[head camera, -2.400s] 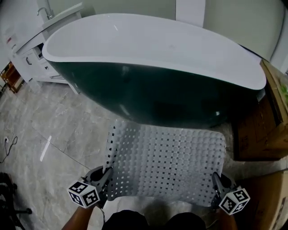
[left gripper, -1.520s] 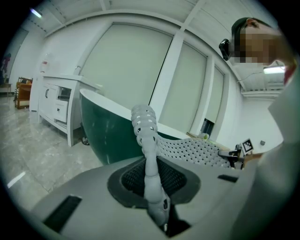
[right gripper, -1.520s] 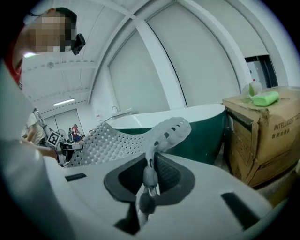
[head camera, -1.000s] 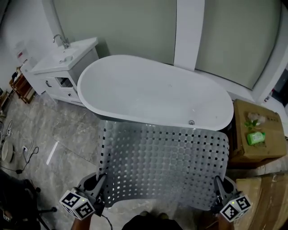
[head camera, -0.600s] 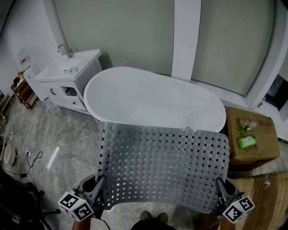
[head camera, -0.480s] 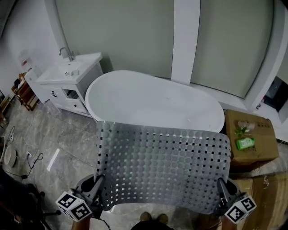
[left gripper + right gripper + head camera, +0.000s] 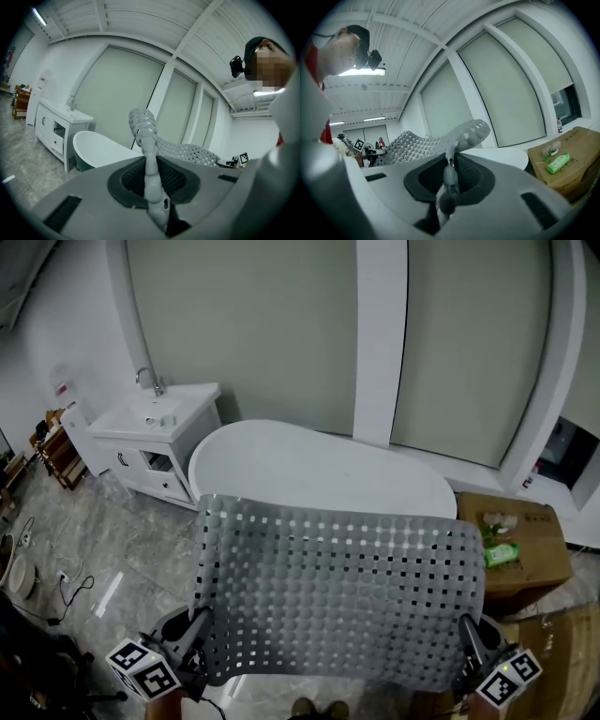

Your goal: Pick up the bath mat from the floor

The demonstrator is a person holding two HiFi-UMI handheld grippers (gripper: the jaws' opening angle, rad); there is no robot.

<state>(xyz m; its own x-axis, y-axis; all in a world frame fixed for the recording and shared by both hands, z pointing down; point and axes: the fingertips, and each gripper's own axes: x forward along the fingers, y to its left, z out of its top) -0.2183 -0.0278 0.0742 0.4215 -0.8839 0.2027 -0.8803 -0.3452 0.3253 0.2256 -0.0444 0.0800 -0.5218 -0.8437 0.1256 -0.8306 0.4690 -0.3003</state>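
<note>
Above the floor (image 7: 112,540), before the bathtub (image 7: 319,474) — bath mat (image 7: 337,592) spread.
Left gripper (image 7: 195,629), right gripper (image 7: 466,638) each clamp a near corner.

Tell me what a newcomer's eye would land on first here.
The perforated grey bath mat fills the middle, spread in the air, its near corners pinched by the left tool and the right tool. Behind it stands a white bathtub, a vanity sink at its left, a cardboard box at its right.
</note>
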